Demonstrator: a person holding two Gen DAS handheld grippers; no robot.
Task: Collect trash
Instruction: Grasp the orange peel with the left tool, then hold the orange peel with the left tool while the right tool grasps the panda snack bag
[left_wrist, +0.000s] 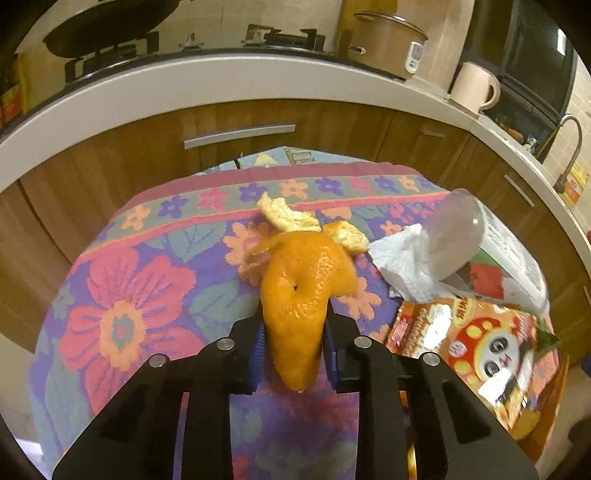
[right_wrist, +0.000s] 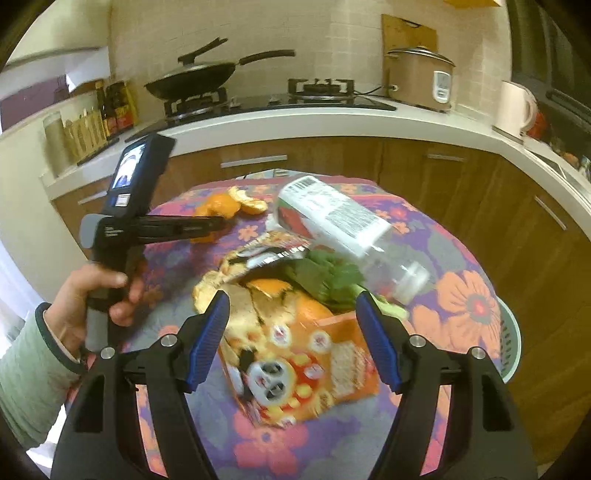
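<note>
Nearest you, your left gripper (left_wrist: 295, 354) has its jaws drawn in on the big orange peel (left_wrist: 299, 295) — the blue pads sit against both its sides, so you have it pinched, its tip hanging below them over the flowered cloth (left_wrist: 122, 295) on the surface. Your right gripper (right_wrist: 291, 339) has its jaws standing wide and holding nothing; the orange snack bag (right_wrist: 295, 369) lies between and beneath them, untouched as far as can be seen. So the step in hand is the first pick: peel gripped, not yet carried off. Beyond the bag lie leafy greens (right_wrist: 328, 277) and more peel scraps (right_wrist: 221, 291), then the plastic bottle (right_wrist: 343, 218) on its side with a crumpled tissue (left_wrist: 406, 266) against it, and further back two smaller peel pieces (left_wrist: 288, 216). At the right edge a pale green basket (right_wrist: 511, 347) shows below the surface — probably the bin, though that is a guess. Next, lift the peel clear without dragging the cloth, and carry it over to that basket before you let go.
</note>
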